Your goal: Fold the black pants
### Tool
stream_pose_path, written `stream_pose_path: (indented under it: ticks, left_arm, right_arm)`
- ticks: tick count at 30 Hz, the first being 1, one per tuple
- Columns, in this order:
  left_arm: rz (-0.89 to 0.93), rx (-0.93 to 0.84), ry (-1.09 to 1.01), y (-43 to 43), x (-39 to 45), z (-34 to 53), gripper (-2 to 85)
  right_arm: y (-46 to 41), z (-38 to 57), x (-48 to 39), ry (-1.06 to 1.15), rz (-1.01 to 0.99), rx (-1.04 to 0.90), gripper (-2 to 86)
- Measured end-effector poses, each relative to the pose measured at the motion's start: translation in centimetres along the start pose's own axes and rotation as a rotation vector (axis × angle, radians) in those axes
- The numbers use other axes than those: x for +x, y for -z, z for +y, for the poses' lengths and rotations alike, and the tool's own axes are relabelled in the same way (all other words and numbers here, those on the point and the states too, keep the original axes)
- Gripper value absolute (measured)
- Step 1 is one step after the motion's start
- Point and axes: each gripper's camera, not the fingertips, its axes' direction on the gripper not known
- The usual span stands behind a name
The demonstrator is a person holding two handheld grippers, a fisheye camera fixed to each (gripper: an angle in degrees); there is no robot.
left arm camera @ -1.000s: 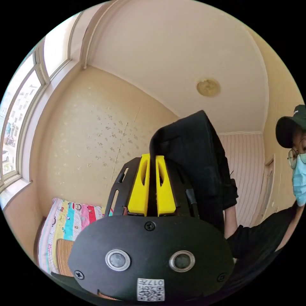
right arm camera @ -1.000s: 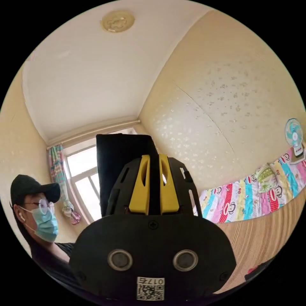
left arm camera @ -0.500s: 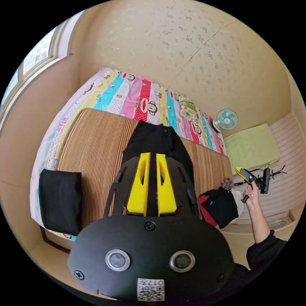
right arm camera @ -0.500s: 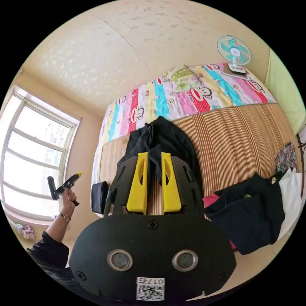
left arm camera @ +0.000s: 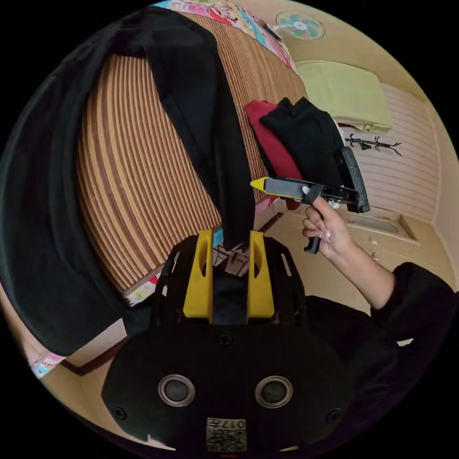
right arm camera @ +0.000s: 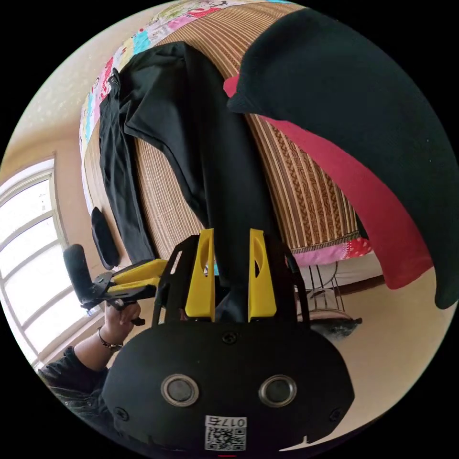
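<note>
The black pants point(left arm camera: 201, 105) lie spread lengthwise on the striped bed mat point(left arm camera: 134, 167), waist at the far side. In the right gripper view the pants point(right arm camera: 210, 143) split into two legs. One leg runs to my right gripper point(right arm camera: 231, 232), whose jaws stand apart around the cloth, open. The other leg ends by my left gripper point(right arm camera: 155, 276), held in a hand. My left gripper point(left arm camera: 231, 234) is open, the leg end lying loose between its jaws. My right gripper point(left arm camera: 256, 183) is side-on at the leg's edge, in a person's hand point(left arm camera: 325, 229).
A pile with a black garment point(right arm camera: 358, 119) over a red one point(right arm camera: 382, 215) sits on the mat's point(right arm camera: 306, 191) near corner. A small folded black item point(right arm camera: 103, 234) lies by the window side. Dark cloth point(left arm camera: 33, 215) looms close on the left. Fan point(left arm camera: 299, 25) beyond the bed.
Both hands swung from overhead down to the bed's near edge, laying the pants out along the mat. Both grippers' jaws have parted; they were closed tightly on the cloth before.
</note>
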Motion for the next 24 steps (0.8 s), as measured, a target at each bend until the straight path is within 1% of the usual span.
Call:
stream_pose_path:
  ticks: [2,3,4,7,9,11,12,14,15,17,20,22,24]
  left_arm:
    - [-0.055,-0.092,-0.008,-4.0,0.4,-1.2,10.5]
    - [-0.066,-0.109,0.000,-4.8,0.2,-1.4,10.3]
    - [-0.084,-0.135,0.028,-6.0,-0.4,-1.5,7.7]
    - [-0.050,-0.091,0.095,-5.4,-1.4,-0.1,2.9]
    - [0.037,-0.028,0.077,-3.2,-1.0,1.5,1.0]
    - [0.131,0.083,0.028,1.8,1.0,4.1,-0.1]
    - [0.134,0.114,0.007,3.4,1.8,4.8,-0.3]
    - [0.129,0.221,-0.072,9.5,4.9,7.6,-0.5]
    - [0.132,0.244,-0.088,10.8,5.6,8.2,-0.5]
    - [0.136,0.321,-0.134,15.5,7.5,10.5,-0.5]
    - [0.104,0.377,-0.141,19.5,8.1,13.2,-0.5]
    - [0.107,0.404,-0.113,21.2,7.5,14.7,-0.5]
    - [0.140,0.429,-0.063,22.5,6.4,16.2,-0.5]
  right_arm:
    - [1.4,0.1,0.9,0.010,-0.047,0.021,11.1]
    - [1.9,0.0,1.0,0.022,-0.050,0.026,11.2]
    - [3.0,-0.3,1.0,0.055,-0.056,0.035,11.4]
    - [5.9,-1.9,0.4,0.173,-0.085,0.032,11.6]
    - [8.0,-3.5,-0.2,0.231,-0.082,0.062,11.6]
    - [10.6,-6.9,-1.6,0.302,-0.092,0.132,11.9]
    - [11.2,-8.0,-2.1,0.315,-0.100,0.148,12.0]
    - [12.5,-13.7,-4.3,0.355,-0.122,0.204,12.8]
    - [12.5,-15.3,-5.1,0.368,-0.114,0.215,13.0]
    - [11.8,-21.9,-7.7,0.341,-0.025,0.255,13.8]
    - [9.9,-29.1,-10.2,0.299,-0.015,0.286,14.8]
    - [7.7,-32.8,-11.3,0.275,-0.003,0.250,15.4]
    - [5.1,-35.5,-12.4,0.248,0.065,0.189,14.7]
